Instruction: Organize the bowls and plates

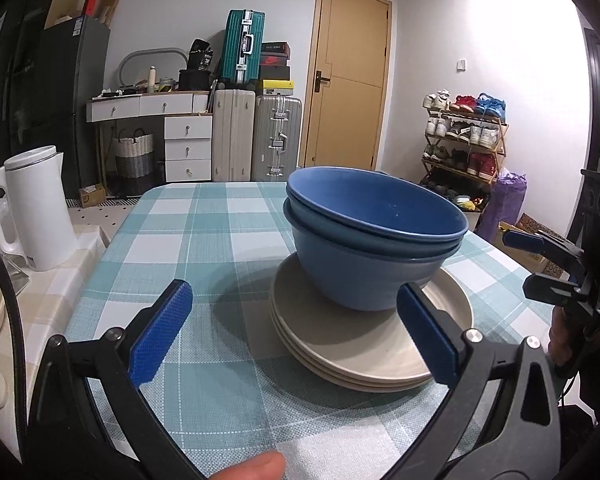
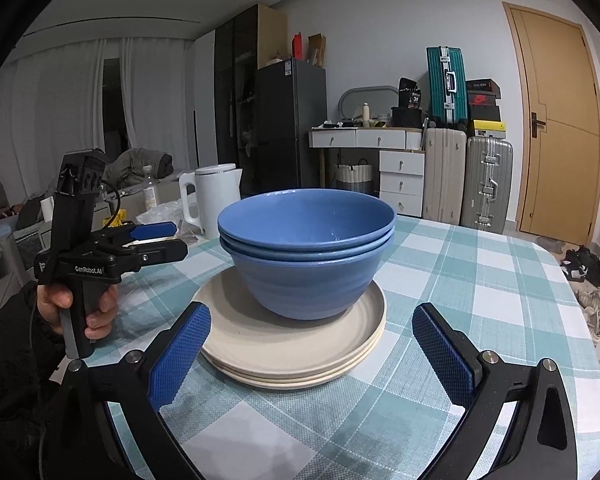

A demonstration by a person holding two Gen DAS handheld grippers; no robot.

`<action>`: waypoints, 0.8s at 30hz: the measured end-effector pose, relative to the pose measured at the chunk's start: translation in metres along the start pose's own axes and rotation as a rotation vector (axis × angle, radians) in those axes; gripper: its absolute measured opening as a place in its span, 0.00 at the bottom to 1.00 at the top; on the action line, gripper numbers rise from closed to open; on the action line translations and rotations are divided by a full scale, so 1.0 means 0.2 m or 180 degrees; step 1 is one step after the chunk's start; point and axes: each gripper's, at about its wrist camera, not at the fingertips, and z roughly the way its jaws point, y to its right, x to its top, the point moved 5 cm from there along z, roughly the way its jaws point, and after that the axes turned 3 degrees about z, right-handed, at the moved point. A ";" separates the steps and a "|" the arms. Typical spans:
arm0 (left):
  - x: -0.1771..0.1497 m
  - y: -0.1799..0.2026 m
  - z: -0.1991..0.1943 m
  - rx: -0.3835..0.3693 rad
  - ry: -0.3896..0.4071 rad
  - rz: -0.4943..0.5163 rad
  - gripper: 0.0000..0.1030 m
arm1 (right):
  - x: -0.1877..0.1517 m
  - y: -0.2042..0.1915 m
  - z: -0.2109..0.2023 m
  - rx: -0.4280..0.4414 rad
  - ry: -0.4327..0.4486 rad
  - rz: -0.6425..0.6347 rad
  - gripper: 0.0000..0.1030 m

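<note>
1. Left gripper (image 1: 296, 332): jaws wide open, empty, touching nothing.
2. Right gripper (image 2: 310, 354): jaws wide open, empty, clear of the crockery.
3. Three blue bowls (image 2: 306, 248), nested, stand on three beige plates (image 2: 284, 344), stacked.
4. The stack sits on the checked worktop (image 2: 480, 280), nearer its near edge.
5. One white kettle (image 1: 34, 208) stands beyond the left edge.

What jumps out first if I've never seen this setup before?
A stack of blue bowls sits on a pile of beige plates in the middle of the checked table. Two open blue-padded grippers, left and right, flank it. A white kettle stands at the table's left.
</note>
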 end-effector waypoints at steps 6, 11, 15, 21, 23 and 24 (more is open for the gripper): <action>0.00 0.00 0.00 -0.0006 -0.0005 0.0016 0.99 | 0.00 0.01 0.00 0.0007 0.0000 0.0025 1.00; 0.01 0.00 0.01 -0.0020 0.0007 0.0023 0.99 | 0.00 0.02 0.00 0.0024 0.0003 0.0066 1.00; 0.01 0.00 0.01 -0.0019 0.0005 0.0026 0.99 | 0.00 0.02 0.01 0.0034 -0.0037 0.0064 1.00; 0.01 0.00 0.01 -0.0007 0.0004 0.0022 0.99 | 0.00 0.03 0.01 0.0026 -0.0041 0.0078 1.00; 0.01 0.00 0.01 -0.0015 0.0004 0.0024 0.99 | 0.00 0.03 0.02 0.0027 -0.0046 0.0078 1.00; 0.01 0.00 0.01 -0.0013 0.0005 0.0025 0.99 | 0.00 0.03 0.02 0.0029 -0.0048 0.0077 1.00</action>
